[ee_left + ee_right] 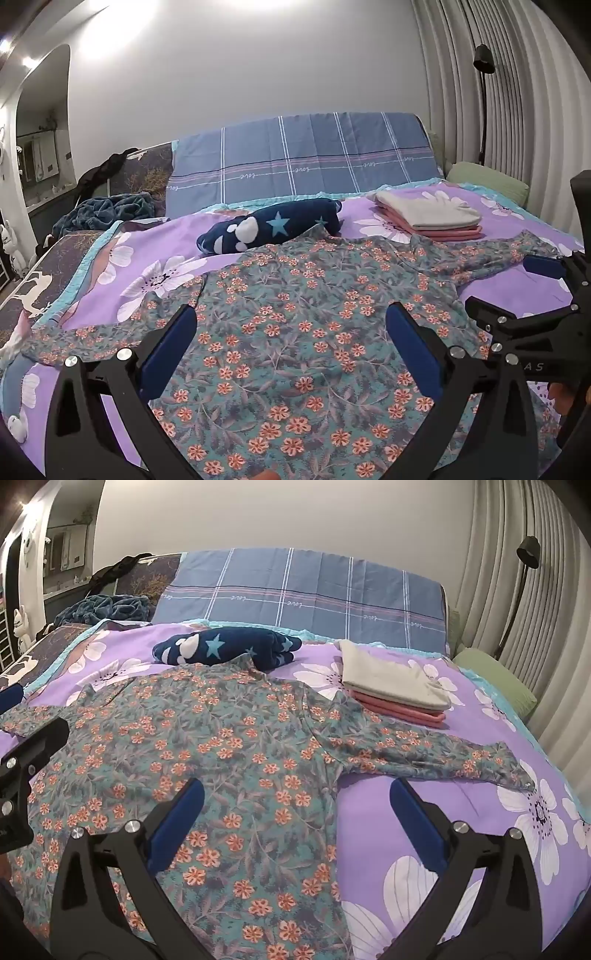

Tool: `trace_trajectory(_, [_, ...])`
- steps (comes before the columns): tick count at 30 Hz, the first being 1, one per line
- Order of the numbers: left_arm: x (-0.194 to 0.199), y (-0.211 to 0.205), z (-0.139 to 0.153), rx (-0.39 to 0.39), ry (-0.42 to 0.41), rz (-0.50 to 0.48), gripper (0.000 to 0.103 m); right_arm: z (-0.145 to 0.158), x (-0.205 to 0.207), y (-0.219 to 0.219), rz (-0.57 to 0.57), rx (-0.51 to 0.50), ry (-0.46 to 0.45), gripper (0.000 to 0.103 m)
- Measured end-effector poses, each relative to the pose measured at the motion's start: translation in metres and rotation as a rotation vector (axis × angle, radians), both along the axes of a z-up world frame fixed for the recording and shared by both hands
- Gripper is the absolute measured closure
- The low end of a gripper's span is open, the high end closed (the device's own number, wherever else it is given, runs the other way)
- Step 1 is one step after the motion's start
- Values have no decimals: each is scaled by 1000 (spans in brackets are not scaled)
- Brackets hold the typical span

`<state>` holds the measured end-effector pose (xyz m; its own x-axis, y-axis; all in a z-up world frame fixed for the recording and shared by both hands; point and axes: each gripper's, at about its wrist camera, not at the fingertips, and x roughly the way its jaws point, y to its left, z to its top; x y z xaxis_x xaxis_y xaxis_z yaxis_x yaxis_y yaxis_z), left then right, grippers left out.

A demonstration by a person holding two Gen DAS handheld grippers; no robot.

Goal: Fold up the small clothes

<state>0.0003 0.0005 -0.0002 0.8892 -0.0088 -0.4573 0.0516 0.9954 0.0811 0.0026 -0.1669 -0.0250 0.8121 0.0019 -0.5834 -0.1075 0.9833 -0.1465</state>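
Observation:
A teal long-sleeved shirt with orange flowers [295, 325] lies flat on the purple floral bedspread [155, 243], sleeves spread to both sides; it also shows in the right wrist view [221, 760]. My left gripper [291, 328] is open and empty, hovering over the shirt's body. My right gripper [295, 805] is open and empty over the shirt's right edge, below the right sleeve [443, 753]. The right gripper also shows at the right edge of the left wrist view [517, 291].
A stack of folded clothes, cream on pink [432, 216] [395, 686], sits behind the shirt. A navy star-patterned bundle [269, 230] [229, 648] lies by the collar. A blue plaid cover [303, 158], a green pillow [495, 679] and a floor lamp [484, 96] are further back.

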Motion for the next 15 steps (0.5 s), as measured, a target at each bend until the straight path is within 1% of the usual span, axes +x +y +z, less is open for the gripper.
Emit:
trace_trajectory(3, [1, 8, 2, -31, 0, 10, 1, 0, -1, -1, 1, -3, -12, 2])
trace_trajectory(7, [8, 0, -1, -4, 37, 11, 1, 4, -3, -10, 0, 29, -33, 2])
trace_trajectory(12, [2, -6, -5, 35, 33, 3, 1, 2, -4, -4, 23, 19, -23, 2])
trace_trajectory(15, [3, -9, -5, 39, 54, -17, 1, 0, -4, -5, 16, 28, -17, 2])
